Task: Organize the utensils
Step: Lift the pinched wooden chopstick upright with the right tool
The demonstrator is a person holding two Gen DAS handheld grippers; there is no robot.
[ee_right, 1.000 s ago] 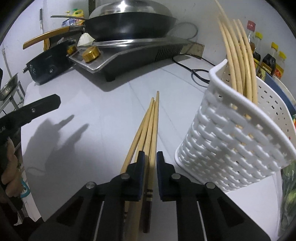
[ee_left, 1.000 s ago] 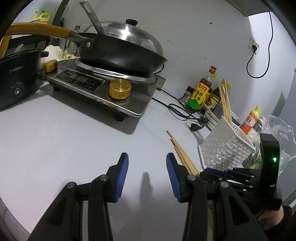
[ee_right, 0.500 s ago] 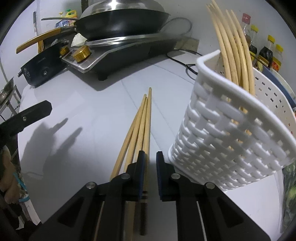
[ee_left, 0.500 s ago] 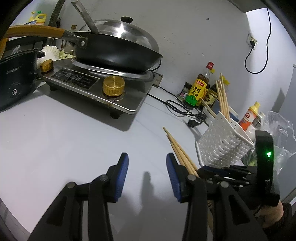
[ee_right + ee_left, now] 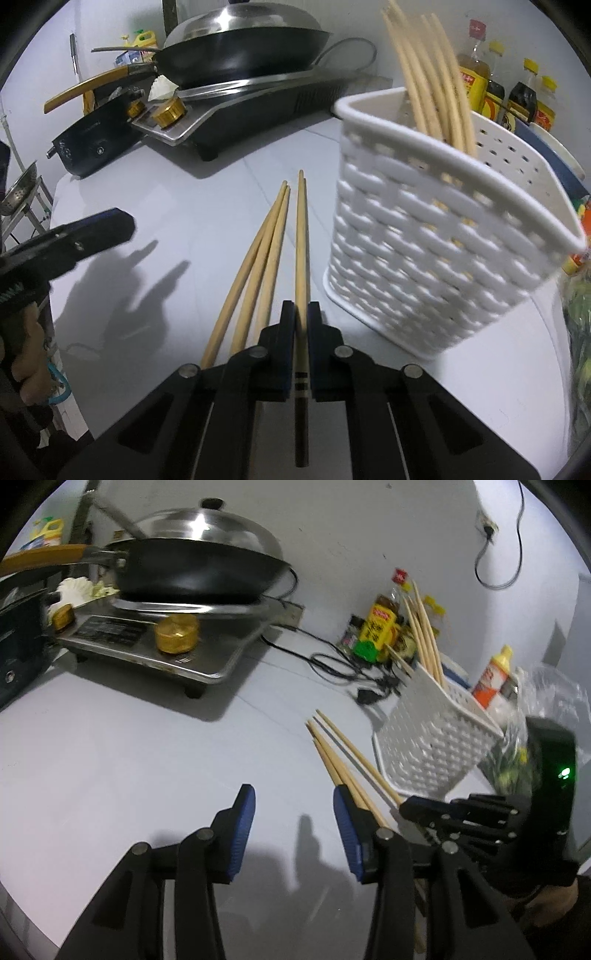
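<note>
My right gripper [image 5: 301, 314] is shut on one bamboo chopstick [image 5: 301, 236] and holds it lifted, pointing away. Three loose chopsticks [image 5: 255, 273] lie on the white counter just left of it. A white woven utensil basket [image 5: 436, 236] stands to the right, with several chopsticks [image 5: 432, 81] upright inside. My left gripper [image 5: 293, 808] is open and empty above the counter, left of the chopsticks [image 5: 340, 753]. The basket [image 5: 432, 738] and my right gripper [image 5: 417, 808] also show in the left wrist view.
A stove [image 5: 166, 642] with a black wok and steel lid [image 5: 199, 565] stands at the back left. Sauce bottles [image 5: 376, 627] and a black cable [image 5: 332, 661] lie along the wall behind the basket. A plastic bag [image 5: 546, 698] sits at the right.
My right gripper has lifted one chopstick away from the others, which stay on the counter. Both views have moved closer to the basket.
</note>
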